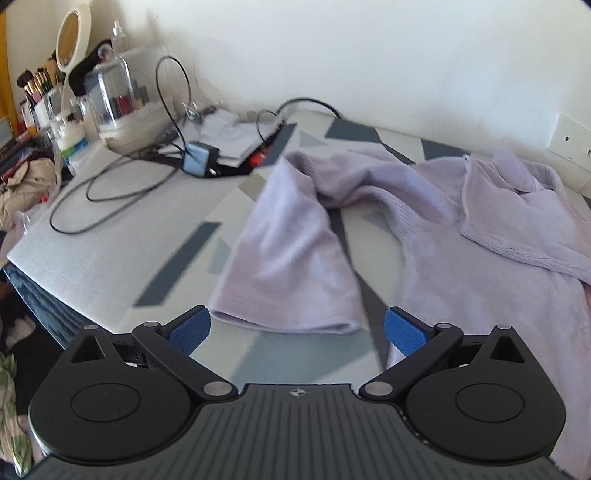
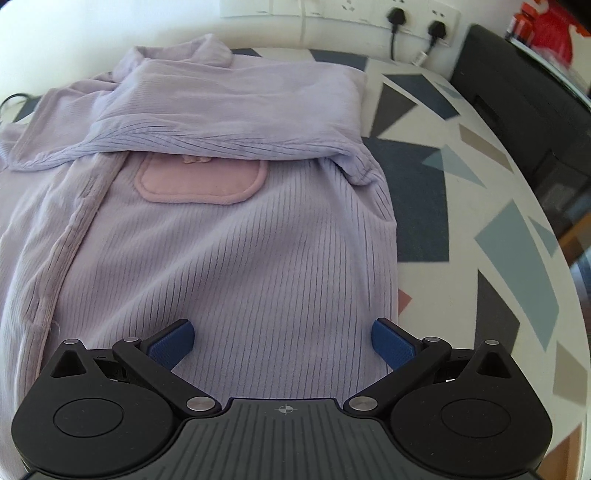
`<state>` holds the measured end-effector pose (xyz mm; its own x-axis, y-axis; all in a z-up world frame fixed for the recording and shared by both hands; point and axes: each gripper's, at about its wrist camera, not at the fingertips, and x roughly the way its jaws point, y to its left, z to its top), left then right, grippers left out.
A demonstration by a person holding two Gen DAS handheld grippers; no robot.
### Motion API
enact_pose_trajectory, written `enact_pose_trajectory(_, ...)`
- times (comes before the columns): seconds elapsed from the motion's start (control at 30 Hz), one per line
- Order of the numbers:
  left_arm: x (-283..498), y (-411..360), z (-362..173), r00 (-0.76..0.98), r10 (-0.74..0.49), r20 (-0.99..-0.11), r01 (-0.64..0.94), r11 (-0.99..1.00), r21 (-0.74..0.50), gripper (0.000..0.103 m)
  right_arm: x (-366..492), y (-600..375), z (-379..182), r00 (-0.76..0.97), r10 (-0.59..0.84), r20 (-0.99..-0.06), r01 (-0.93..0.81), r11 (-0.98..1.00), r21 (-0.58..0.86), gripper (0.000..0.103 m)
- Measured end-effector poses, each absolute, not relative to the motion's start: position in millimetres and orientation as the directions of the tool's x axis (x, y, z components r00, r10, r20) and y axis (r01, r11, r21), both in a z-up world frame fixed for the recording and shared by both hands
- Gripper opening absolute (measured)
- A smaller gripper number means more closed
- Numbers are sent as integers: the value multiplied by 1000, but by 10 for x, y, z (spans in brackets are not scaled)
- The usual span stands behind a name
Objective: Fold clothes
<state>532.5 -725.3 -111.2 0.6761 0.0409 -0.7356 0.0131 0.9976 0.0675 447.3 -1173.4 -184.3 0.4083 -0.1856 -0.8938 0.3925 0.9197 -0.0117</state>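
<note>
A lilac ribbed fleece garment [image 2: 236, 251] lies on a table with a geometric-print cloth [image 2: 458, 206]. It has a pink chest pocket [image 2: 201, 181], and one sleeve [image 2: 229, 110] is folded across the chest. In the left wrist view the other sleeve [image 1: 291, 254] stretches out toward me, its cuff [image 1: 284, 325] just ahead of my left gripper [image 1: 297, 330], which is open and holds nothing. My right gripper [image 2: 282, 341] is open too, hovering over the garment's lower body near its right edge.
At the table's far left stand a round mirror [image 1: 74, 33], makeup brushes [image 1: 38, 79], clear organisers [image 1: 118, 96], black cables [image 1: 110, 184], a small blue box [image 1: 199, 158] and papers. Wall sockets with plugs [image 2: 413, 18] and a black box [image 2: 517, 99] lie at the right.
</note>
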Motion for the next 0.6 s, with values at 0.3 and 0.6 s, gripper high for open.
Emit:
enact_pose_trajectory(0.3,5455,-6322,-1245,659,13,-752,-72,996,-45,103,4652,-11688,-1453,450,-229,-863,543,837,62,102)
enact_pose_trajectory(0.6,5658,-6896,-1463,629,-131,-767,306,948,88,103,4865,-11431,-613,614,-261,-745,535,831,150,102)
